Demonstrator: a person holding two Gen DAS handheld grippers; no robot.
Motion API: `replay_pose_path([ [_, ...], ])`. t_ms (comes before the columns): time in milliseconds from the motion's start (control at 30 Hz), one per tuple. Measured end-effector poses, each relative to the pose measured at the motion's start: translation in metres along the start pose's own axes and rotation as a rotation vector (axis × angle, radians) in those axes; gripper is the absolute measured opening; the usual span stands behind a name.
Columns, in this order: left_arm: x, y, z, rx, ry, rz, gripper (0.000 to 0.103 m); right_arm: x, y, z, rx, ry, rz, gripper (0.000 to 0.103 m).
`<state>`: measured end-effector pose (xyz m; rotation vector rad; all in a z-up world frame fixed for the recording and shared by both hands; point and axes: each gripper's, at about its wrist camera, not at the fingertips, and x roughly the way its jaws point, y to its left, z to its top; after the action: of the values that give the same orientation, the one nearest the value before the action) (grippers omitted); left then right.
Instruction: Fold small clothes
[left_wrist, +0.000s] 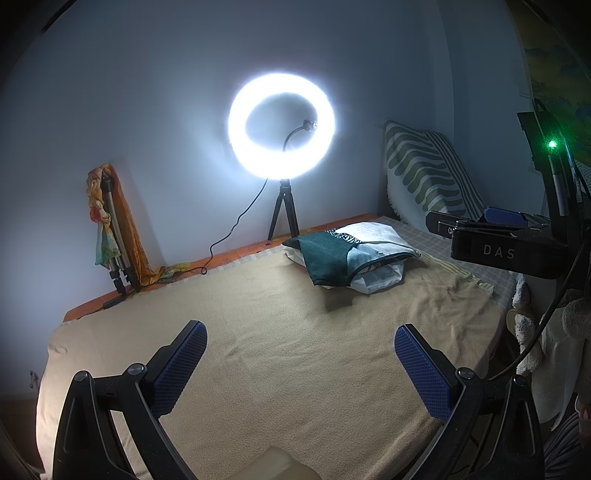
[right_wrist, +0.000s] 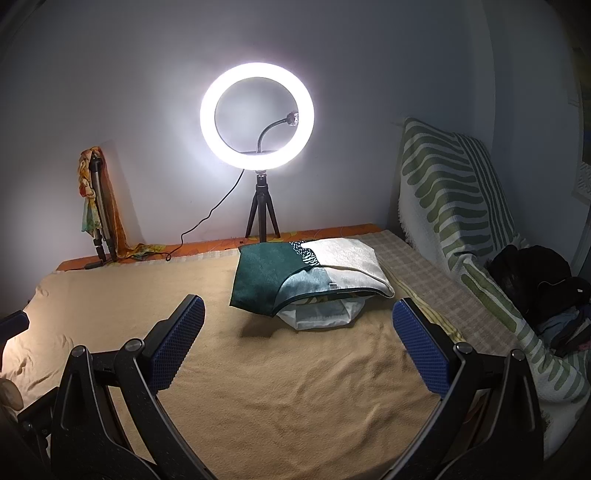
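A folded pile of small clothes (left_wrist: 351, 258), dark green, teal and white, lies at the back of a tan blanket (left_wrist: 280, 354) on the bed; it also shows in the right wrist view (right_wrist: 306, 280). My left gripper (left_wrist: 300, 349) is open and empty, above the bare blanket in front of the pile. My right gripper (right_wrist: 298, 326) is open and empty, just in front of the pile; its body shows at the right edge of the left wrist view (left_wrist: 506, 240). A dark heap of clothes (right_wrist: 543, 291) lies on the striped cover at the right.
A lit ring light (right_wrist: 257, 116) on a small tripod stands at the back wall, its cable running left. A folded tripod wrapped in an orange scarf (right_wrist: 98, 206) leans at the back left. A green-striped cover (right_wrist: 450, 199) drapes the right side. A checked sheet (right_wrist: 417, 269) lies beside the blanket.
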<state>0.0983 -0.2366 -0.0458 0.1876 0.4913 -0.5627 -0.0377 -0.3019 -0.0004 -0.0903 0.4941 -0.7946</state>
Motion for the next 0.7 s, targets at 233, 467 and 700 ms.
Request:
replay_pose_path([
  [233, 0.0003, 0.0001, 0.0001, 0.0, 0.0, 0.0, 0.103, 0.001, 0.0002, -0.0009, -0.001, 0.001, 0.002, 0.103],
  [467, 0.0001, 0.0015, 0.0008, 0.002, -0.002, -0.001, 0.103, 0.0014, -0.0004, -0.0001, -0.001, 0.001, 0.004, 0.103],
  [700, -0.0001, 0.0026, 0.0014, 0.003, -0.002, -0.002, 0.103, 0.001, -0.0003, -0.0001, -0.002, 0.001, 0.003, 0.103],
])
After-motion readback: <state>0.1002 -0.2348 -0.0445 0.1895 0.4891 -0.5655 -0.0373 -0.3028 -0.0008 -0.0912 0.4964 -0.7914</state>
